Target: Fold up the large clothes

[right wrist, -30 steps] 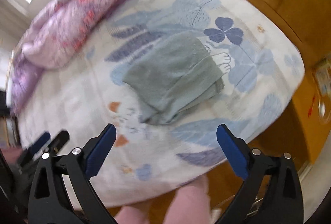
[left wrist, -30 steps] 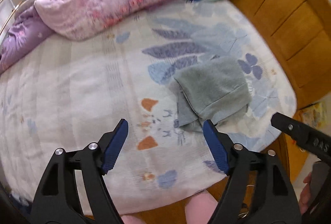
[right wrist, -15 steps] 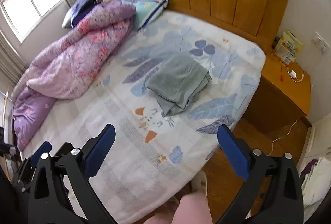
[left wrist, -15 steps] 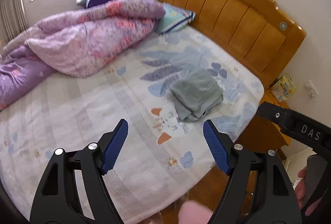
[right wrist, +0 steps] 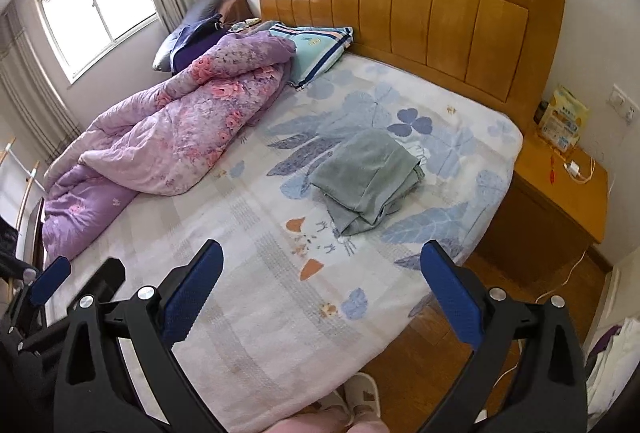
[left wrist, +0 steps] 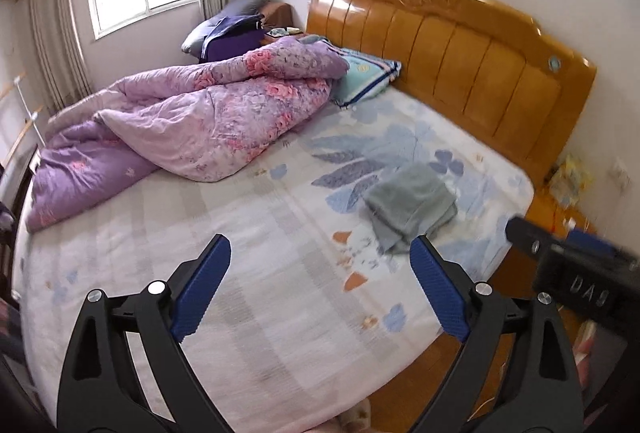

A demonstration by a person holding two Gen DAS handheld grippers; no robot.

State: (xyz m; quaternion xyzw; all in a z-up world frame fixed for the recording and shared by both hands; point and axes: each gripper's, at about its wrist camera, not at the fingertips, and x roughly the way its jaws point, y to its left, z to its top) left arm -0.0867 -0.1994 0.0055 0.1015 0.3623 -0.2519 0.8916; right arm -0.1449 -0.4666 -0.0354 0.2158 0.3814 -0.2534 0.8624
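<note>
We see the folded grey-green garment (right wrist: pixel 366 177) lying on the leaf-print bedsheet (right wrist: pixel 256 273) near the headboard, soft, limp and light by our judgement, best pinched at its stacked lower edge, while the left gripper (left wrist: pixel 320 297), jaws just widened, and right gripper (right wrist: pixel 322 297) both gape with nothing between them.

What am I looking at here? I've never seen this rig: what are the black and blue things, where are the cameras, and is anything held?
No robot: a person carries a handheld clamp in each hand, each with its own forward-looking fisheye camera. One view looks along the left gripper, the other along the right gripper. Both have their blue-padded jaws apart with nothing between them; the left's have just been opening. On the bed lie a folded grey-green garment, a crumpled purple quilt and a pillow.
</note>
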